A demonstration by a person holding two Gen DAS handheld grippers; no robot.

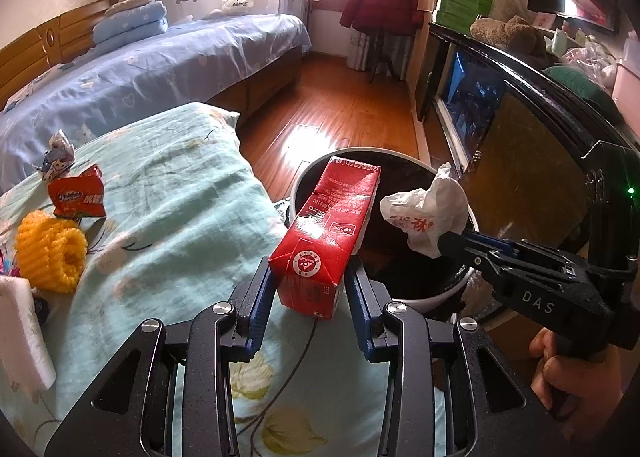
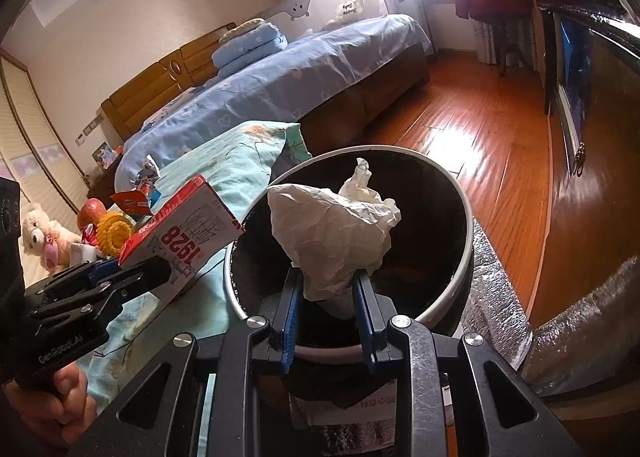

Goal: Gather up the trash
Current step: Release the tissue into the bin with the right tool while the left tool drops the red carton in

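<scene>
So roughly mid-job here, I'd say. Both tongs are loaded and parked at the trash bin [image 2: 460,257], nothing dropped yet.

The left tongs [image 1: 308,281] are clamped on the red carton [image 1: 328,229], which sticks out with its far end over the bin's rim at about 9 o'clock of the opening. The right tongs [image 2: 326,289] are squeezed shut on a crumpled white paper wrapper [image 2: 332,233], hanging right over the middle of the bin's mouth. In the left wrist view you can see that same wrapper has some red print on it.

The bin has a dark liner, and I can't make out whether anything is already in there, too dark to say.

Still left on the floral blanket [image 1: 180,185], out at 9 to 10 o'clock from the bin:
- a red snack wrapper [image 1: 78,197]
- a yellow foam net [image 1: 50,253] just beside it
- a scrunched blue-and-white wrapper [image 1: 58,157] further back
- something white and flat [image 1: 20,333] at the near left edge, can't tell what it is

My guess: release both over the bin, then go back for at least those pieces.
</scene>
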